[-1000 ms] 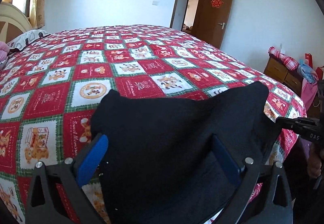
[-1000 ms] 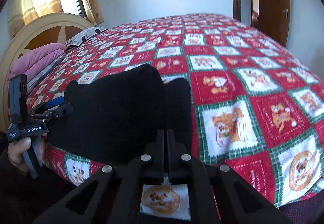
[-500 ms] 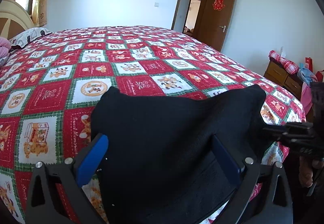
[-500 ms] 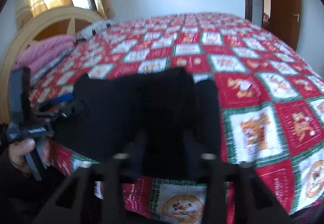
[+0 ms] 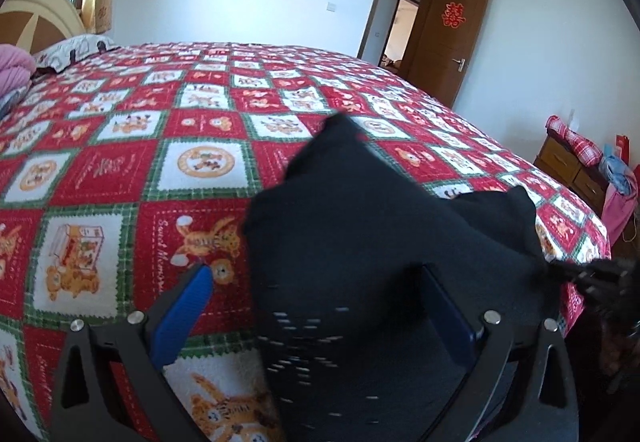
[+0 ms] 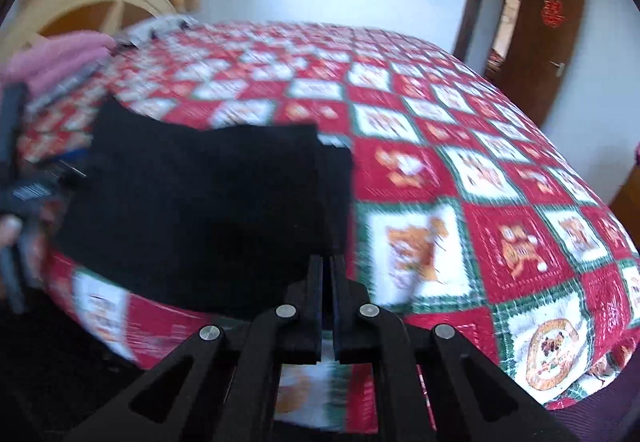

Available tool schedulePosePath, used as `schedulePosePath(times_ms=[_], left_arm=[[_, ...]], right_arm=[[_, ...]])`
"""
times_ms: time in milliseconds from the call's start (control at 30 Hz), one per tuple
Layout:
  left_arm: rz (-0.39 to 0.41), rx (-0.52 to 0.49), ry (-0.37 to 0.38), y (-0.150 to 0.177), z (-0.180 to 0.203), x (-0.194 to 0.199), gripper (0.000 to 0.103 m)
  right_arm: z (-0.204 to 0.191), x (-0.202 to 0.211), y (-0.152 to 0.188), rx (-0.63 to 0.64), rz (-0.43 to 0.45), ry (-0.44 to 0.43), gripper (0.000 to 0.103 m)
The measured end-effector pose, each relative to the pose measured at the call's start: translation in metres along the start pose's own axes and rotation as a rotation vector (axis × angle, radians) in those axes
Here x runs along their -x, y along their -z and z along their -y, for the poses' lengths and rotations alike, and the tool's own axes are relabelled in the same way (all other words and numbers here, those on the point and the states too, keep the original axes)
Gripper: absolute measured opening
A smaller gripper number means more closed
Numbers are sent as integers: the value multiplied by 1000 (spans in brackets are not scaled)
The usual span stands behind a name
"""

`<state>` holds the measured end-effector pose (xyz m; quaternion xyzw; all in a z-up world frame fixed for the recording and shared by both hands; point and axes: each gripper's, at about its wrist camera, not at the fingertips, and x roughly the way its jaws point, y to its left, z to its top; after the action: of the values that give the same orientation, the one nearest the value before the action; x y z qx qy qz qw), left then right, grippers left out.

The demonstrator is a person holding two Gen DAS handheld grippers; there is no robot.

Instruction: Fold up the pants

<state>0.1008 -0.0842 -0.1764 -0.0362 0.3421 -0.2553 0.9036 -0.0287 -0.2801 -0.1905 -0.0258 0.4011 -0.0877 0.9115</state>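
Pants (image 6: 208, 210) on the bedspread (image 6: 460, 170) at the bed's near edge, pillow (image 5: 74, 48) far behind.

Left claw (image 5: 316, 298): black frame, blue pads, silver screws. Right claw (image 6: 327, 274): black, pads possibly blue.

Between the left gripper's (image 5: 316, 306) matt black plastic fingers (image 5: 182, 312), padded in ribbed blue, lie soft, matt black cloth pants (image 5: 360, 242). Beneath them the bedspread (image 5: 120, 170) looks like nubby terry cloth. Beyond, the door (image 5: 448, 42) is smooth, semi-gloss brown wood.

Left gripper (image 5: 316, 306) fingers spread wide; right gripper (image 6: 327, 278) fingers pressed together.
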Motion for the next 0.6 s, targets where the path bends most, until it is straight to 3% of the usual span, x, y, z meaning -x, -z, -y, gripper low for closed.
schedulePosePath(times_ms=[67, 167, 200, 300, 367, 400, 467, 600], left_arm=[[-5, 5, 1, 1, -1, -2, 103], [-10, 14, -4, 1, -3, 0, 103], [-13, 21, -8, 1, -3, 2, 103], [19, 15, -23, -2, -3, 11, 103], [5, 2, -64, -3, -4, 8, 103], [-6, -1, -73, -2, -5, 7, 103], [-17, 20, -68, 0, -9, 5, 103], [-35, 35, -66, 3, -15, 2, 103]], right_arm=[[0, -14, 5, 8, -40, -2, 3], [2, -3, 0, 4, -8, -13, 4], [5, -2, -2, -10, -8, -23, 9], [4, 13, -11, -23, 48, 55, 42], [-4, 26, -21, -17, 116, 50, 45], [-7, 31, -24, -16, 137, 28, 45], [-21, 35, -37, 2, 168, -100, 46], [-37, 10, -53, 4, 141, -294, 46]])
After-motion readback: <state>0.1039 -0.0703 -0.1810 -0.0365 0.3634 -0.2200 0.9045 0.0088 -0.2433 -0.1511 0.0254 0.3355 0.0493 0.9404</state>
